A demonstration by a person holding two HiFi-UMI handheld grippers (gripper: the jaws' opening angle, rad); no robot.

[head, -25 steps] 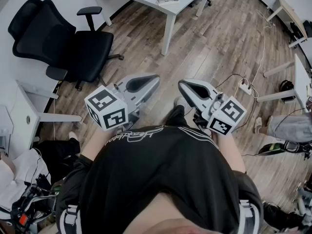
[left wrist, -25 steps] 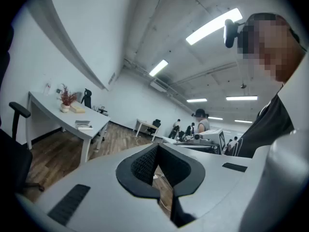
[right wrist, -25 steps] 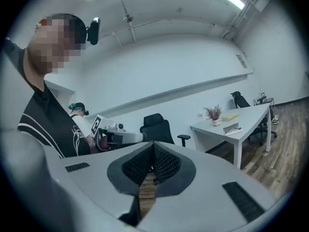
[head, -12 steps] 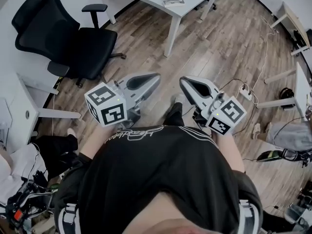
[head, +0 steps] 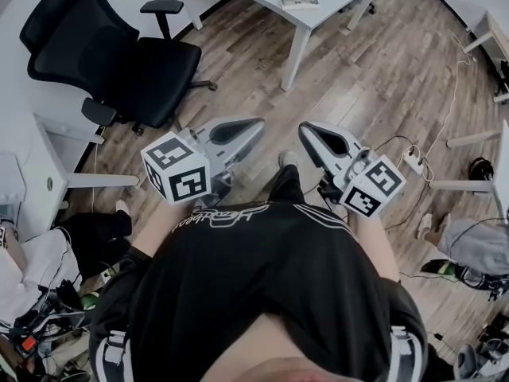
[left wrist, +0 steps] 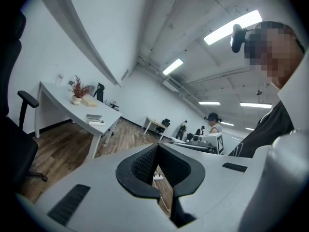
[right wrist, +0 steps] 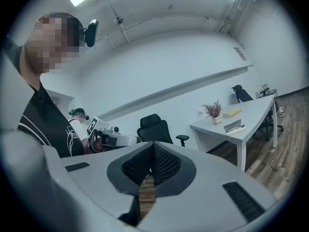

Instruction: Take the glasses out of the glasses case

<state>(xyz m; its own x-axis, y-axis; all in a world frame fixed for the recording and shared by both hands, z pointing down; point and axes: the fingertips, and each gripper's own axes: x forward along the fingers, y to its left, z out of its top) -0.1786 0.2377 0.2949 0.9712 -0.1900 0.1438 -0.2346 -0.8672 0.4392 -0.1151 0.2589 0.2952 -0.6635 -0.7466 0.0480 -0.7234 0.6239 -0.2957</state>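
Both grippers are held at waist height over the wooden floor, in front of the person's black shirt. My left gripper point(head: 253, 123) point(left wrist: 157, 149) has its jaws pressed together with nothing between them. My right gripper point(head: 306, 130) point(right wrist: 153, 149) is shut and empty as well. A flat light case-like thing point(head: 301, 0) point(left wrist: 94, 118) point(right wrist: 235, 126) lies on the white desk point(head: 318, 18) far ahead of both grippers. I cannot tell whether it is the glasses case. No glasses are clear to see.
A black office chair point(head: 119, 54) stands at the left, ahead. A small white table point(head: 40, 173) is at the far left. A power strip with cables point(head: 413, 159) lies on the floor at the right. A potted plant point(right wrist: 214, 111) sits on the desk.
The desk and chair have slid down and right in the head view, so the person has moved toward them. Both grippers stay shut, held as before.
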